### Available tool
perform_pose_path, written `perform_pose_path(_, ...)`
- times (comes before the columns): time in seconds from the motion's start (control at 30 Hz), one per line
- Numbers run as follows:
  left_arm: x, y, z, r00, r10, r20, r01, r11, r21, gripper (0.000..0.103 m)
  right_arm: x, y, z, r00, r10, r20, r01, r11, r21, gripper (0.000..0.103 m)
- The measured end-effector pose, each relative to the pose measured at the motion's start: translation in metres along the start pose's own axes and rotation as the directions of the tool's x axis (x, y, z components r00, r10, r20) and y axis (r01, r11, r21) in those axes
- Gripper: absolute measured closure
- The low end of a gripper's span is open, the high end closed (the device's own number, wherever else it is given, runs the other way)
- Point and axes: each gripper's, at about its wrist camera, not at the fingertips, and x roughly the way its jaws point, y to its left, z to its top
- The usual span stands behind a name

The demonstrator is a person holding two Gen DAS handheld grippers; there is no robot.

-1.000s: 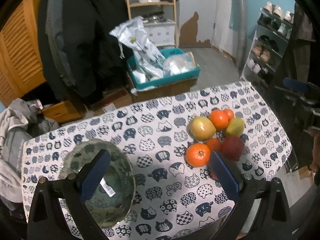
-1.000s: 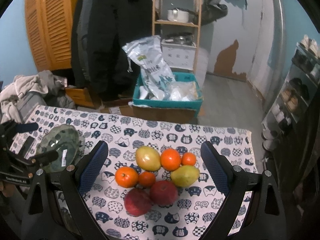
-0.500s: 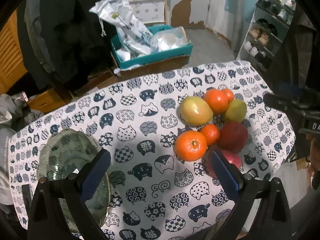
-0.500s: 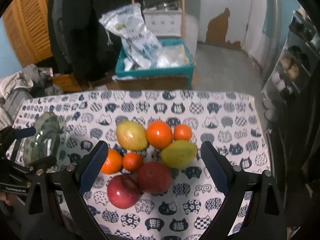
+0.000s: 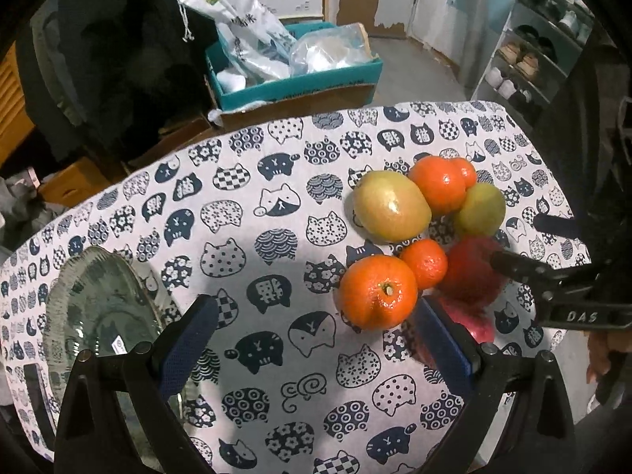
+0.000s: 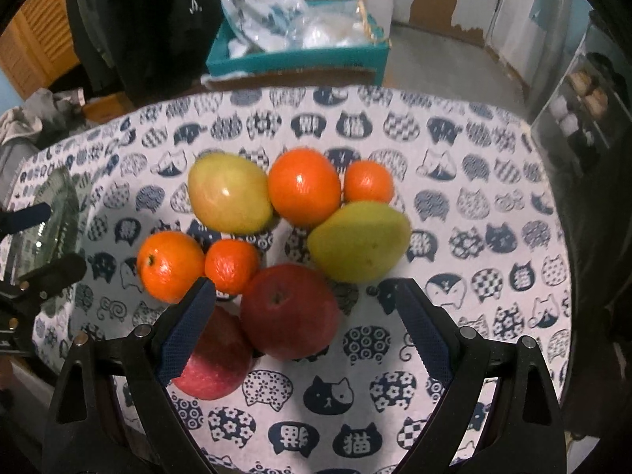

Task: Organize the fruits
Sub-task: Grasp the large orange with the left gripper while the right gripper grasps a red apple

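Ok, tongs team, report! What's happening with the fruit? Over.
Both tongs open, empty. Right tongs low over the near apple. Left tongs beside the big orange. Fruit all on the cloth; bowl empty.

Table with cat-print cloth [image 5: 276, 181]. Behind it, teal box [image 5: 292, 79] of plastic bags on grey floor [image 5: 414, 63]. Dark coat [image 5: 110, 59] left of box, shoe rack [image 5: 529, 51] right, peeling wall [image 6: 446, 0] behind, louvered wooden door [image 6: 35, 47] far left.

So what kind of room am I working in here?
Most likely a lived-in home, perhaps an entryway or storage corner: a shoe rack stands at the right, dark coats hang behind, and the fruit sits on a cat-print tablecloth.
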Motion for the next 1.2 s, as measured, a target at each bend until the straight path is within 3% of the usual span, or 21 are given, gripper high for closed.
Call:
perform_pose_path(0.63, 0.045, -0.003, 0.003, 0.992, -0.068, -0.108, 0.065, 0.997, -0.036, 0.002, 0.066, 0.005, -0.007, 0.985, 0.029, -0.167, -0.024, 0.999, 0.036, 0.011)
perform_pose_path(0.7, 0.048, -0.005, 0.003, 0.99, -0.079, -0.114, 0.075, 0.997, -0.033, 0.002, 0.072, 0.005, -0.008, 0.982, 0.047, -0.181, -0.039, 0.998, 0.046, 0.016)
perform_pose_path(0.77, 0.05, -0.008, 0.003, 0.989, -0.088, -0.121, 0.085, 0.996, -0.029, 0.002, 0.079, 0.003, -0.009, 0.979, 0.093, -0.18, -0.082, 0.994, 0.068, 0.027)
perform_pose_path(0.97, 0.06, -0.017, 0.005, 0.983, -0.112, -0.144, 0.111, 0.994, -0.017, 0.002, 0.079, 0.007, -0.011, 0.985, 0.08, -0.155, -0.073, 0.996, 0.048, 0.027)
perform_pose_path(1.2, 0.075, -0.026, 0.004, 0.976, -0.117, -0.183, 0.117, 0.993, -0.008, 0.002, 0.047, -0.005, -0.012, 0.993, 0.048, -0.104, -0.046, 0.999, 0.018, 0.027)
